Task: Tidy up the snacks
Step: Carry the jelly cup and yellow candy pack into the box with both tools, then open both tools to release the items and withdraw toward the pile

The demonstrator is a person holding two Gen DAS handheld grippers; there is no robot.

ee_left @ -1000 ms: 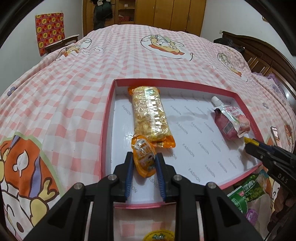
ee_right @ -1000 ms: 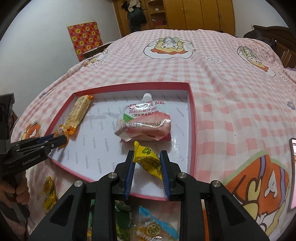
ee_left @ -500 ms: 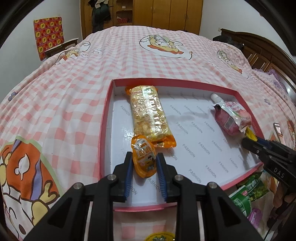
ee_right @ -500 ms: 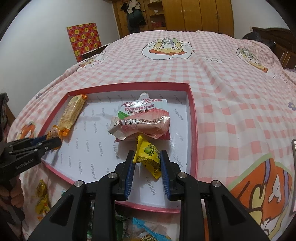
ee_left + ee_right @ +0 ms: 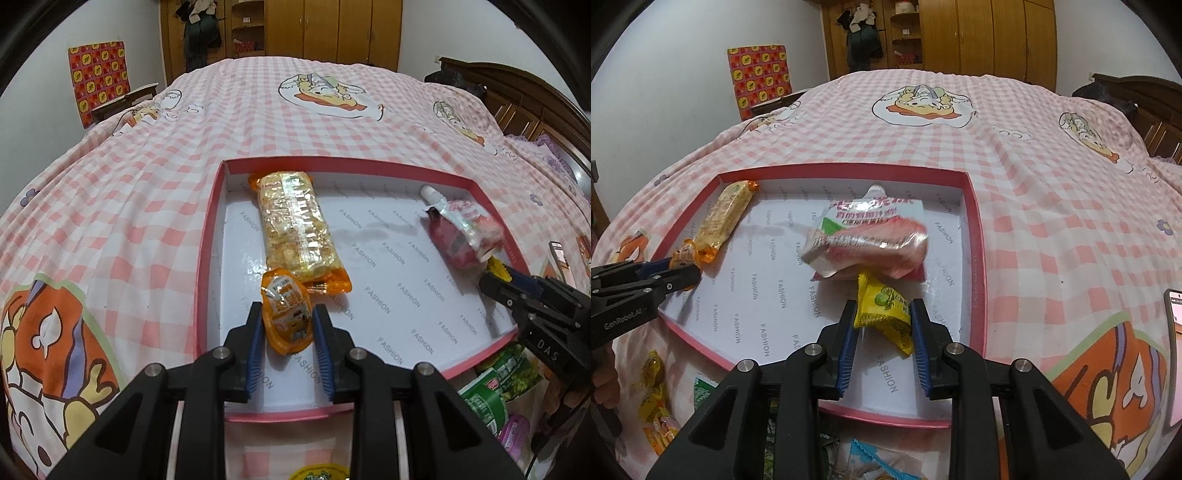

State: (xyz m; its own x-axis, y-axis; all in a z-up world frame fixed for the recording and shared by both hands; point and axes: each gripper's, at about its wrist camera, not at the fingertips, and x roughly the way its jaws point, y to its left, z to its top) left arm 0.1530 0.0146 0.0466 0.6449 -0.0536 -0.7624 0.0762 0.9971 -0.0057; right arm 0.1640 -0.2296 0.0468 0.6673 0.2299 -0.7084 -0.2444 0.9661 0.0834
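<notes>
Open white floor across the middle of the red-rimmed tray point(image 5: 210, 236), between the long orange bar point(image 5: 295, 229) on its left side and the pink drink pouch point(image 5: 871, 240) on its right: passable from above. Raised rim on all sides. Loose snack packets point(image 5: 653, 398) crowding the near edge outside the tray. Checked bedspread point(image 5: 147, 166) beyond the far and left rims bare.

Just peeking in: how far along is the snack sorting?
Done: a long bar and a pink pouch lie in the box. In hand: left hand-held gripper holds an orange pack, right a yellow one. Left: snacks outside.
</notes>
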